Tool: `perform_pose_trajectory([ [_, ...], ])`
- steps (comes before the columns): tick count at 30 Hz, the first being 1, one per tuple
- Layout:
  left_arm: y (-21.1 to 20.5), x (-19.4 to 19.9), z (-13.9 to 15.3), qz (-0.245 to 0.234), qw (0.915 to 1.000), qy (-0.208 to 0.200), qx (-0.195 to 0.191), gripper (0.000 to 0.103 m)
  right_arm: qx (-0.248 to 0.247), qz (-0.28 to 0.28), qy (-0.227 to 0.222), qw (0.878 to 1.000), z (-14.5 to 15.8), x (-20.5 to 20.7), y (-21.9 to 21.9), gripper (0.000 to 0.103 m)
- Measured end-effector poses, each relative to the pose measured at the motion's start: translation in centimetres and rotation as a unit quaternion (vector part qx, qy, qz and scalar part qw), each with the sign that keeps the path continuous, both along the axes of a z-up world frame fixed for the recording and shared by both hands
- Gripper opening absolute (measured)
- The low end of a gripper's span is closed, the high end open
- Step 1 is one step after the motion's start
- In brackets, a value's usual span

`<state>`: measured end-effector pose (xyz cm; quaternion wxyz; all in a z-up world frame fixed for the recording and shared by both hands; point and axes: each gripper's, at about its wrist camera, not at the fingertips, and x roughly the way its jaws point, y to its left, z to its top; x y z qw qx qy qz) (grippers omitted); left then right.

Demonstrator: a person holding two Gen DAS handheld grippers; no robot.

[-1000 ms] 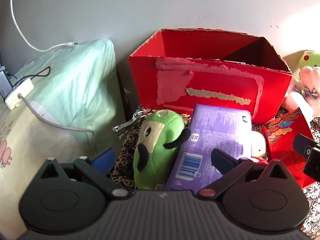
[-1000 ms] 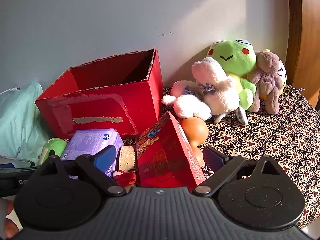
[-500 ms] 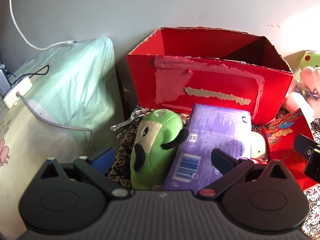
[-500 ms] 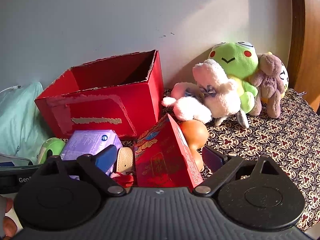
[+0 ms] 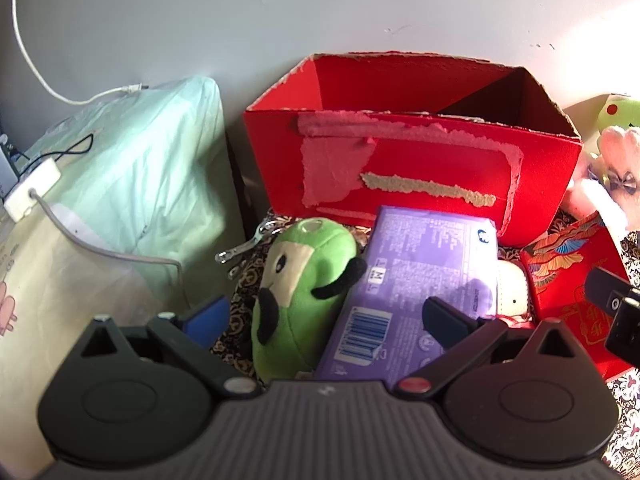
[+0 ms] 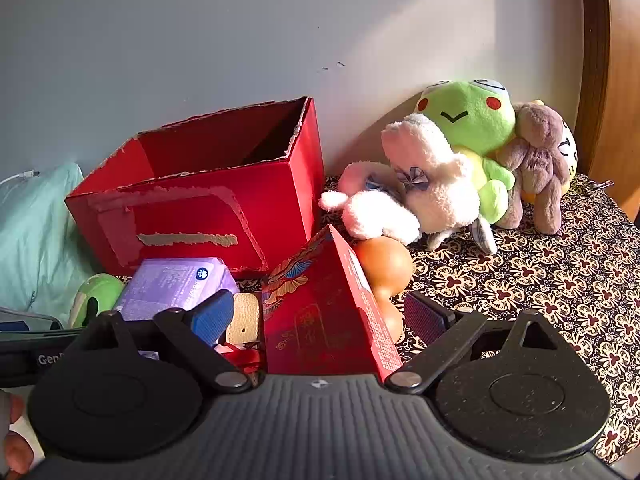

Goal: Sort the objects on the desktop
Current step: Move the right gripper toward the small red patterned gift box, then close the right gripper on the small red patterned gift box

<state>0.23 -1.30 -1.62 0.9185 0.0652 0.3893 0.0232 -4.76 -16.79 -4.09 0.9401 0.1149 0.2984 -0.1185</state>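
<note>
Right wrist view: bare patterned worktop (image 6: pixel 560 280) at 3 o'clock is open for passage. Plush toys (image 6: pixel 460 168) block 1 o'clock. Red box (image 6: pixel 208 208) top is open at 11 o'clock; purple packet (image 6: pixel 176 284) and red gift box (image 6: pixel 320 312) crowd its front.

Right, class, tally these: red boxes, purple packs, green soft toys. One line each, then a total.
Red boxes: 2, the open box and the patterned box.
Purple pack: 1.
Green soft toys: 2, the frog and the small one.
Total: 5.
</note>
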Motion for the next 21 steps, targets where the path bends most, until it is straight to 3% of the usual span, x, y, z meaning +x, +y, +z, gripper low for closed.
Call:
perform_pose_trajectory([
  [8, -0.2, -0.2, 0.1, -0.007, 1.0, -0.006, 0.002, 0.102, 0.004, -0.001, -0.01, 1.0, 0.2, -0.2, -0.4, 0.094],
  [12, -0.5, -2.1, 0.9, -0.057, 0.9976, -0.04, 0.0, 0.102, 0.0, 0.013, -0.026, 1.0, 0.7, -0.8, -1.5, 0.094],
  [15, -0.7, -4.3, 1.5, -0.127, 0.9898, -0.061, -0.018, 0.102, 0.004, 0.013, -0.028, 1.0, 0.8, -1.3, -3.4, 0.093],
  [21, -3.0, -7.2, 0.7, -0.251, 0.9641, -0.067, -0.055, 0.102, 0.01, 0.025, -0.015, 1.0, -0.2, -2.0, -6.3, 0.088],
])
